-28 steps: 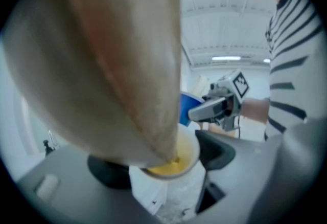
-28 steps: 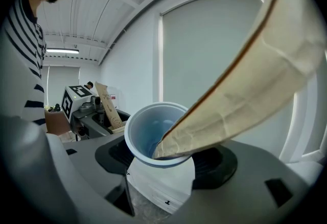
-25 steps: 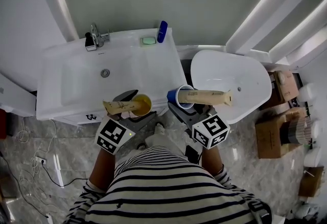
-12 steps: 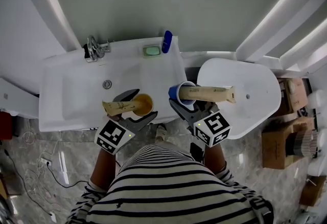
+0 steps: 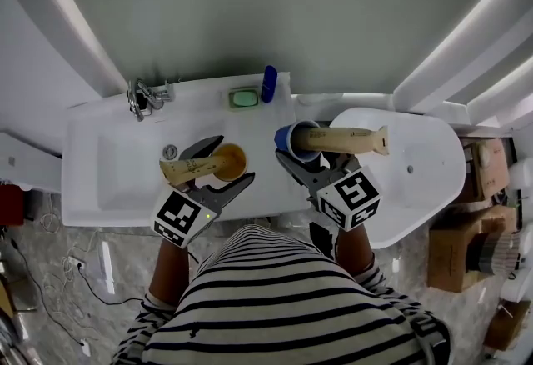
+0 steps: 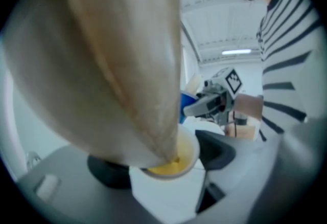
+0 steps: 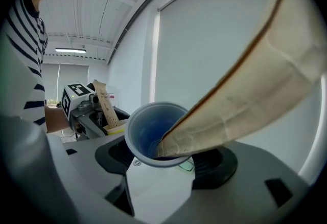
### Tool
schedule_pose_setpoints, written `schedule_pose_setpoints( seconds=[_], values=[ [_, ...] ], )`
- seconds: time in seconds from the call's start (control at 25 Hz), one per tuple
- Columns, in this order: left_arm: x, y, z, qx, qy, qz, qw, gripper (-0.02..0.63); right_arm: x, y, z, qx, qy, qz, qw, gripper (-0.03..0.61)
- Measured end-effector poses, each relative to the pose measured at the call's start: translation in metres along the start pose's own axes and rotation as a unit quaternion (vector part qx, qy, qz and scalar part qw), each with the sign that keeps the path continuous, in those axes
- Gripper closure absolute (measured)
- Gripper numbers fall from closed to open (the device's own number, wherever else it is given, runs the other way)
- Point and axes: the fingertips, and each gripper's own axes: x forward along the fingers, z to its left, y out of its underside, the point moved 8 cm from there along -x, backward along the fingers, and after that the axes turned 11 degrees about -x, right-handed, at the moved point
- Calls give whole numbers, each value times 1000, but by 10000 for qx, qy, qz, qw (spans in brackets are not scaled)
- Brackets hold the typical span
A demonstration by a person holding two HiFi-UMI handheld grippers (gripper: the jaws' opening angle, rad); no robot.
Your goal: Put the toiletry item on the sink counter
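My left gripper (image 5: 226,162) is shut on a yellow cup (image 5: 231,160) with a beige tube (image 5: 179,171) leaning out to the left, held over the white sink counter (image 5: 100,147) near the basin's right side. My right gripper (image 5: 305,152) is shut on a blue cup (image 5: 286,139) whose beige tube (image 5: 346,139) points right, above the counter's right end. In the left gripper view the yellow cup (image 6: 171,164) sits between the dark pads (image 6: 217,149), and the tube (image 6: 112,64) fills the picture. The right gripper view shows the blue cup (image 7: 148,133) and its tube (image 7: 240,100).
A faucet (image 5: 141,94), a green soap dish (image 5: 243,97) and a blue bottle (image 5: 269,82) stand along the counter's back edge. A white oval fixture (image 5: 416,163) sits right of the sink. Cardboard boxes (image 5: 466,247) lie on the floor at the right.
Both grippers have moved forward with their cups, from the sink's front edge to over the counter. The grips on both cups are unchanged.
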Motion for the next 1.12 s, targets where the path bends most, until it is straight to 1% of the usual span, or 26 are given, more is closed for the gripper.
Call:
schedule_pose_setpoints(
  seconds=[0.2, 0.44, 0.76, 1.12],
  values=[
    [21, -12, 9, 87, -75, -58, 9999, 239, 6, -5, -28, -42, 27, -120, 9999, 250],
    [33, -23, 21, 192, -19, -54, 9998, 241, 15, -8, -47, -28, 127, -201, 9997, 250],
    [40, -33, 45, 274, 131, -28, 9995, 240, 45, 13, -61, 134, 350, 176, 9991, 252],
    [43, -25, 77, 108, 186, 22, 9998, 240, 89, 49, -72, 400, 469, 599, 9963, 252]
  ],
)
